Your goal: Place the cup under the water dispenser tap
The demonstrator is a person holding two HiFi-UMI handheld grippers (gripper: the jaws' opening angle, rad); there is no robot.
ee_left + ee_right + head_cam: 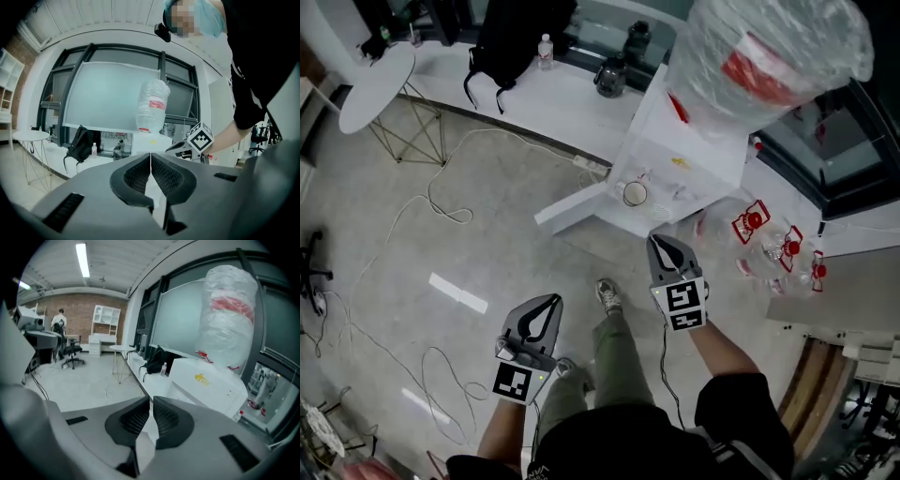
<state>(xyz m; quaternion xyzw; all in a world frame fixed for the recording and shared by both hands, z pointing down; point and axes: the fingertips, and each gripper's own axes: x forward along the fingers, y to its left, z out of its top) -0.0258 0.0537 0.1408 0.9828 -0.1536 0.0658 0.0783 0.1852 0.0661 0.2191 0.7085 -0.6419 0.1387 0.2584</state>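
Observation:
The white water dispenser (pixel 694 159), with a large plastic-wrapped bottle (pixel 769 56) on top, stands just ahead of me. A cup (pixel 635 194) stands upright on its front ledge, open side up; neither gripper touches it. My right gripper (pixel 656 241) hovers shut and empty a little below the cup, pointing at the dispenser. My left gripper (pixel 553 300) is lower left over the floor, also shut and empty. In the left gripper view the jaws (pixel 150 157) meet in front of the dispenser (pixel 150 139). In the right gripper view the shut gripper (pixel 151 401) faces the dispenser (pixel 206 380).
A white counter (pixel 572 94) runs behind the dispenser, holding a black backpack (pixel 520 37), a small water bottle (pixel 546 52) and a dark kettle (pixel 611 75). A round white table (pixel 375 89) stands far left. Cables (pixel 441 202) trail over the floor. Red-capped bottles (pixel 769 246) lie at right.

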